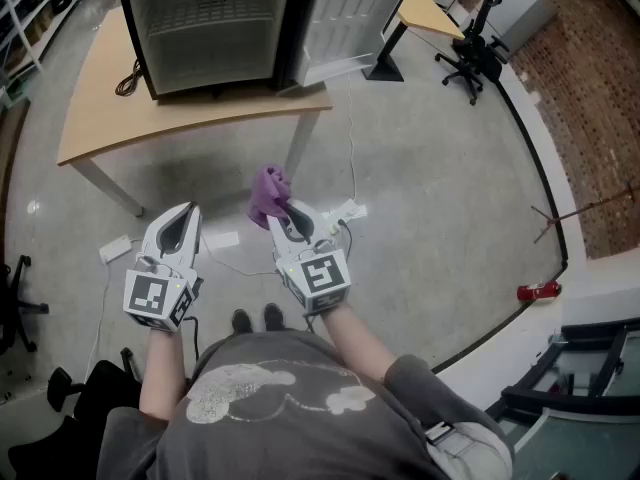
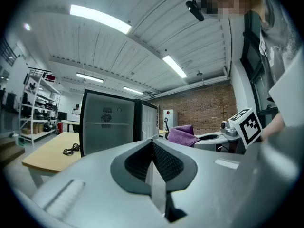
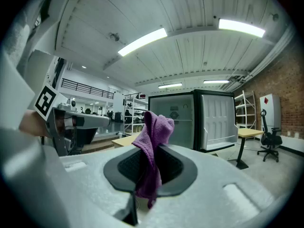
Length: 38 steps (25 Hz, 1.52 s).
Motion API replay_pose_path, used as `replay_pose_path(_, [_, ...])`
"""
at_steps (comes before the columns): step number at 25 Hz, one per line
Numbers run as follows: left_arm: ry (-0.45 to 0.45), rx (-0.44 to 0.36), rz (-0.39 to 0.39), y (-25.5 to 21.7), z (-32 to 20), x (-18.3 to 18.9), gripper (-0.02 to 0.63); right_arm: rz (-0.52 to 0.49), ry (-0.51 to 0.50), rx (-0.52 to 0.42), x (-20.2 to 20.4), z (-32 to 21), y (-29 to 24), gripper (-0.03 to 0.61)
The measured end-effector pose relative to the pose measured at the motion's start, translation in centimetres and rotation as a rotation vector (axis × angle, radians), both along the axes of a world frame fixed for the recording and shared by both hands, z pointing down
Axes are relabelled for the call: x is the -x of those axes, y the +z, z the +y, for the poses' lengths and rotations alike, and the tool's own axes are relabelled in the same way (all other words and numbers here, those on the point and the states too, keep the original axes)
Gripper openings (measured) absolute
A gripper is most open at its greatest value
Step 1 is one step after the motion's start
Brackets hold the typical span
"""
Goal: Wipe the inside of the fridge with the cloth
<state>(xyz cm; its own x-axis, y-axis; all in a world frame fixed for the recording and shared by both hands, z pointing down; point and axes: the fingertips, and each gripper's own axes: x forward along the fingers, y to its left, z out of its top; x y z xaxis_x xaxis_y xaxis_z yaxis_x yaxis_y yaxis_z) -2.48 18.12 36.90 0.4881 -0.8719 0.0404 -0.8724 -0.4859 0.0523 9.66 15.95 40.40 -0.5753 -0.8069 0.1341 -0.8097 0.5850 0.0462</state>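
Purple cloth held ready, well apart from the open mini fridge; wiping not yet begun.

The cloth (image 3: pixel 154 141) is pinched in the right gripper's (image 1: pixel 280 216) closed fingers. The fridge (image 1: pixel 215 28) stands door-open on the counter (image 1: pixel 190 118). The left gripper (image 2: pixel 153 161) is closed, empty. The next move likely calls for stepping closer and reaching the cloth inside.
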Motion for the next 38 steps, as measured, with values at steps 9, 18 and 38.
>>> replay_pose_path(9, [-0.012, -0.007, -0.002, -0.2, 1.2, 0.8, 0.017, -0.008, -0.021, -0.021, 1.0, 0.7, -0.1, 0.038])
replay_pose_path(18, [-0.027, 0.021, 0.000, 0.6, 1.5, 0.9, 0.017, 0.015, -0.045, 0.007, 1.4, 1.6, 0.1, 0.038])
replay_pose_path(38, [-0.134, 0.033, -0.024, 1.4, -0.6, -0.5, 0.017, -0.057, -0.073, 0.047, -2.5, -1.9, 3.7, 0.040])
